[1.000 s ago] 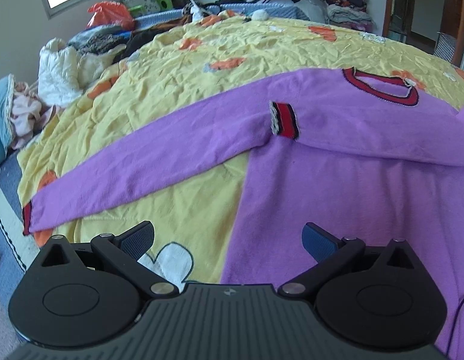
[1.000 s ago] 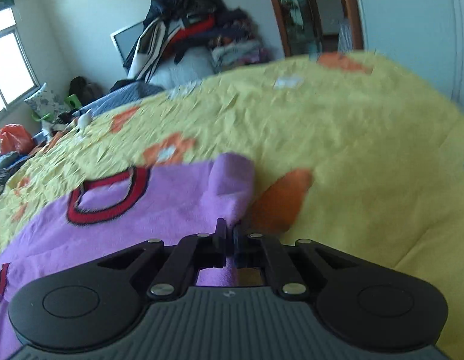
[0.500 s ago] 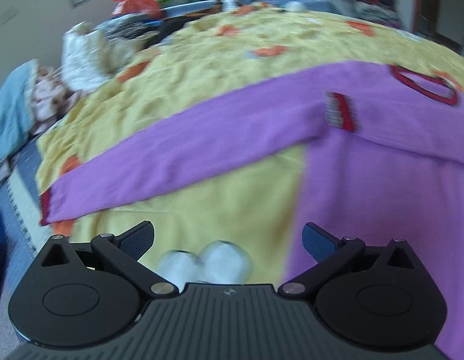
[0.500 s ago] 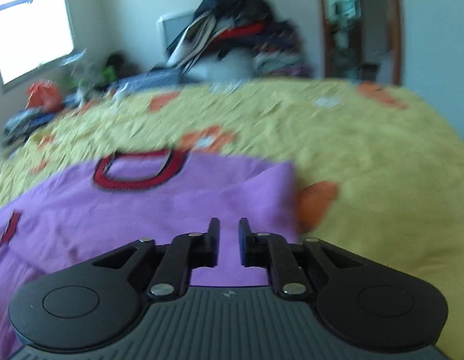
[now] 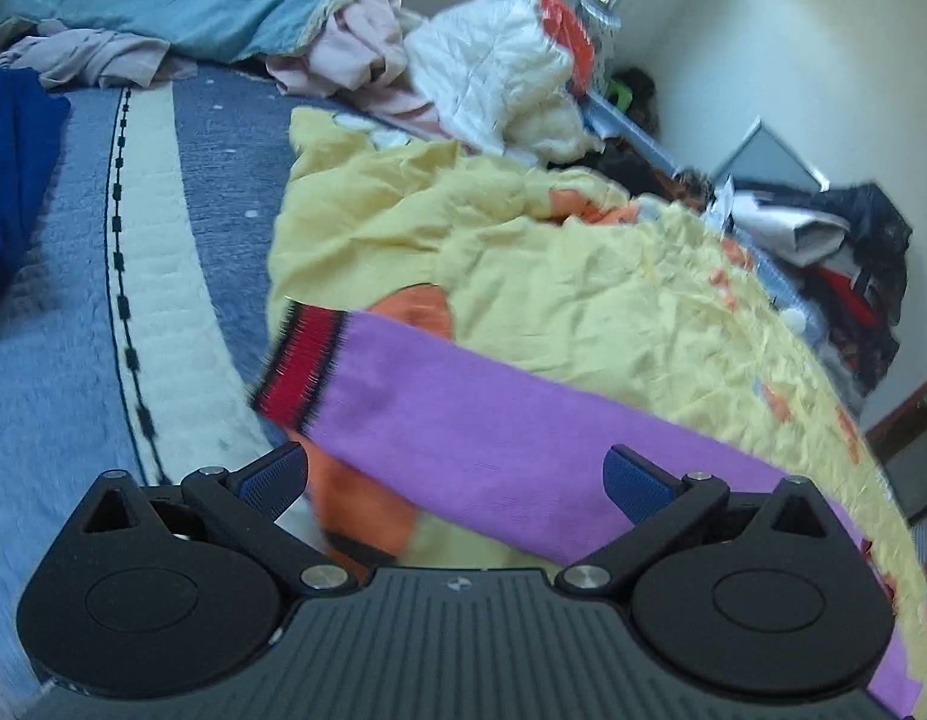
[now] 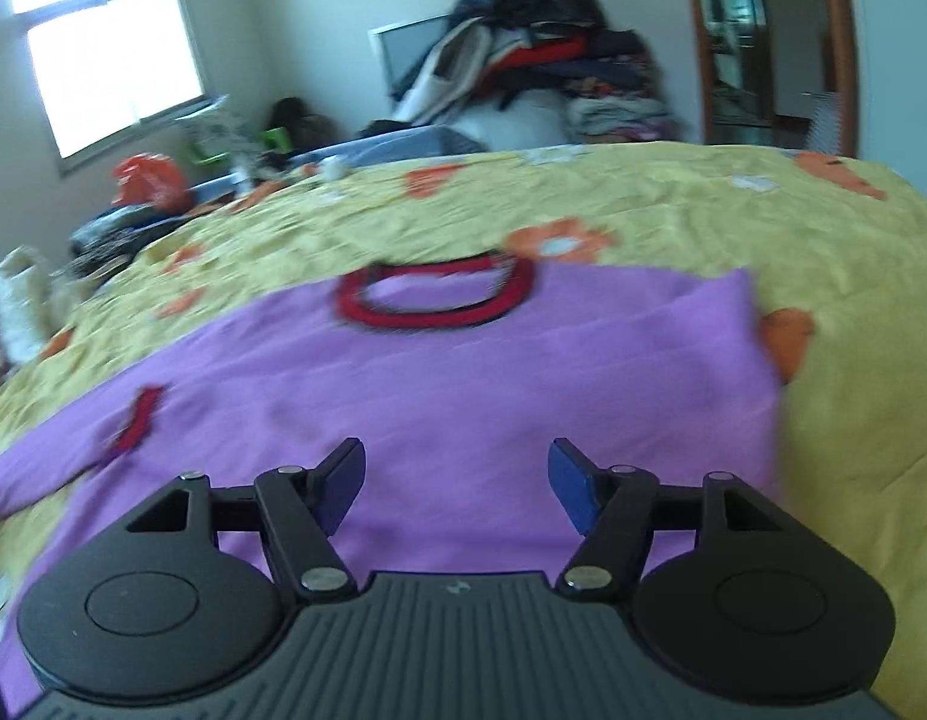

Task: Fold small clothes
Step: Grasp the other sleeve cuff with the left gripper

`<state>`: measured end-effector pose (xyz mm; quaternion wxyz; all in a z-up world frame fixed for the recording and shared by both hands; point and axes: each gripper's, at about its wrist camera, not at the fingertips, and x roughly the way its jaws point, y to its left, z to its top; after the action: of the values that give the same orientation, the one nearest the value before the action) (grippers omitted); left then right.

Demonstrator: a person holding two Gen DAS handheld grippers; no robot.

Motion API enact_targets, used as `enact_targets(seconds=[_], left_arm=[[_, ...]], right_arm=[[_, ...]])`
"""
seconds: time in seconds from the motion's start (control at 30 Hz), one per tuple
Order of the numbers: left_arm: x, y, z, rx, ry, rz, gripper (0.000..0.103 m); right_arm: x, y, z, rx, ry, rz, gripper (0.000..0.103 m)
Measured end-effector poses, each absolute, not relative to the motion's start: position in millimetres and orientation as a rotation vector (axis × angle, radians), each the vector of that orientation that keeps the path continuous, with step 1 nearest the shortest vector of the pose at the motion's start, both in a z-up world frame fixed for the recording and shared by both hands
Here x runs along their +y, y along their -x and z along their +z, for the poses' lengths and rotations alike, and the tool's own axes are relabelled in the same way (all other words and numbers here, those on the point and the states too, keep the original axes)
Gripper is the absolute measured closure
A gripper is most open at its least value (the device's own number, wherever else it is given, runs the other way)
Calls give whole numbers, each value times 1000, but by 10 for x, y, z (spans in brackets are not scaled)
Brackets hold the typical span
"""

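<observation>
Sweater blurred, hem cut off; left claw wide, right claw opening, both empty

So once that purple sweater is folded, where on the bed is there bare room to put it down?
The yellow floral sheet lies bare beyond the purple sweater's collar and to its right. The blue quilt left of the outstretched sleeve is also free. Crowded: the crumpled laundry at the bed's edge and the clothes pile by the wall.

Black left claw with blue pads, silver screws.
</observation>
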<state>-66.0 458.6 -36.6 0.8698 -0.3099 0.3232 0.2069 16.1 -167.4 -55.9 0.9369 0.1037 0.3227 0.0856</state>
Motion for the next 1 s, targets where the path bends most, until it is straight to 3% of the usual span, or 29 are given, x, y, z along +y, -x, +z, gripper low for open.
enact_targets(seconds=[0.17, 0.43, 0.77, 0.87, 0.93, 0.97, 1.0], left_arm=[[4813, 596, -529, 714, 791, 360, 0], [5060, 722, -681, 553, 1005, 287, 0], [5343, 849, -698, 487, 1043, 338, 3], [5332, 846, -690, 492, 1030, 325, 16], [5339, 824, -713, 509, 1040, 323, 38], [5348, 807, -732, 519, 1048, 326, 43], [5359, 791, -756, 531, 1057, 329, 56]], right_arm=[[-1309, -75, -596, 670, -175, 236, 36], [-1186, 2, -566, 670, -138, 247, 36], [-1260, 17, -560, 671, -161, 238, 36], [-1244, 17, -574, 683, -165, 245, 36], [-1218, 31, -582, 687, -158, 251, 36], [-1205, 38, -587, 688, -156, 254, 36], [-1199, 48, -585, 687, -158, 256, 36]])
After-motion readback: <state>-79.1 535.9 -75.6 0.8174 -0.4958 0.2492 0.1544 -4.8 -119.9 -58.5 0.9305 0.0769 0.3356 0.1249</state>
